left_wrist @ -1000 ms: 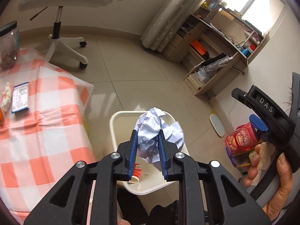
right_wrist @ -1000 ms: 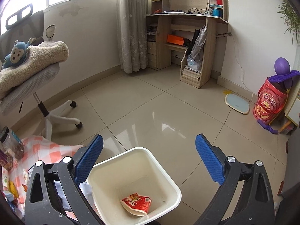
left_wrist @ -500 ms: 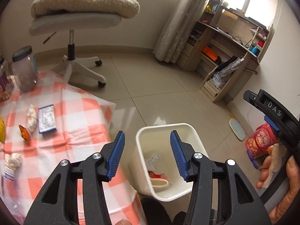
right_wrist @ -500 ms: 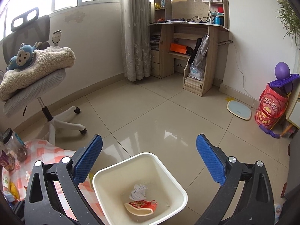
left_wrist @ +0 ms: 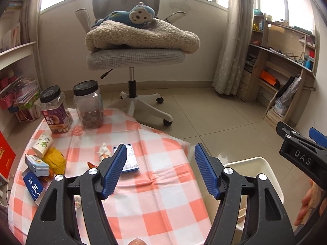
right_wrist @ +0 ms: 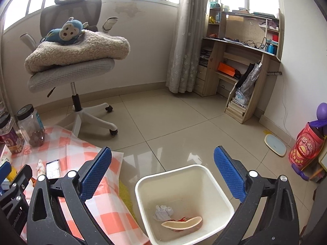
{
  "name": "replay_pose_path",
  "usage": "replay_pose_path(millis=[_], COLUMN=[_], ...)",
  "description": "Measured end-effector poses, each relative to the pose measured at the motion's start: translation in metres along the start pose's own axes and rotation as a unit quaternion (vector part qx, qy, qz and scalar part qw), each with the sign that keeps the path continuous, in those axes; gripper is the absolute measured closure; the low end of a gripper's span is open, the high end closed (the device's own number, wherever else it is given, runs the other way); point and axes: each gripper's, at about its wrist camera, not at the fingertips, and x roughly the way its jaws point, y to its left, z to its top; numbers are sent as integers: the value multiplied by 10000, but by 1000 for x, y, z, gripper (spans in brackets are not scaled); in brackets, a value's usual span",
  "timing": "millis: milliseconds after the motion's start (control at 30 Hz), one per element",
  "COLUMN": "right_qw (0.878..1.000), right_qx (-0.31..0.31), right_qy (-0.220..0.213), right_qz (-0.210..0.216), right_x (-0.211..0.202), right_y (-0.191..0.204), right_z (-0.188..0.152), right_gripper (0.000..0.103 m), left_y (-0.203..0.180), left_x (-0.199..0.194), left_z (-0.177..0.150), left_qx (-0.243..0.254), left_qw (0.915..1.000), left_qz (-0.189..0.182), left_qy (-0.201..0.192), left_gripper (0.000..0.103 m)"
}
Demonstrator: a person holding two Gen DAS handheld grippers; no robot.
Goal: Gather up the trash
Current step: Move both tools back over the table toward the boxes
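While the left gripper (left_wrist: 160, 169) hangs over the orange-and-white checked tablecloth (left_wrist: 155, 210), its blue-padded jaws, which have just been opening, stand apart with nothing between them. Beside the cloth's right edge, the cream plastic square bin (right_wrist: 220, 187) holds a crumpled white paper ball (right_wrist: 163, 212) touching a red snack wrapper (right_wrist: 183, 223). Above that bin the right gripper (right_wrist: 162, 172) gapes wide and empty

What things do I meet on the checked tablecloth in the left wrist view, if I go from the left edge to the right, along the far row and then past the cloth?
Black-lidded jar with a purple label → clear black-lidded jar of brown nuts → white crumpled wrapper → blue-edged card → white plastic bin.
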Motion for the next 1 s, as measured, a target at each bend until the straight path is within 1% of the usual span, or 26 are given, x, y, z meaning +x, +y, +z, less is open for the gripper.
replay_pose_path(millis=[67, 267, 600, 700, 767, 833, 1000], right_qw=[9999, 9987, 9920, 9892, 9873, 9849, 9789], right_qx=[-91, -267, -687, -800, -877, -962, -1198], right_qy=[36, 159, 279, 321, 355, 416, 533], right_qz=[72, 408, 1024, 1181, 1279, 1380, 1566], right_x=[-1, -4, -13, -16, -17, -17, -17], right_y=[14, 54, 135, 156, 170, 183, 214], right_z=[-2, -3, -12, -16, -19, -22, -33], right_gripper=[7, 7, 7, 7, 7, 7, 7], left_y=[13, 54, 124, 144, 157, 171, 205], left_x=[0, -2, -3, -2, -1, -1, 4], left_z=[0, -1, -12, -16, -19, -23, -31], left_qx=[-49, -466, -1043, -1162, -1275, -1405, -1762], left_qw=[9998, 9975, 9877, 9837, 9805, 9769, 9645], left_qz=[158, 463, 992, 1157, 1242, 1321, 1584], left_qy=[59, 254, 611, 741, 830, 919, 1166], left_gripper=[36, 35, 35, 34, 30, 30, 30])
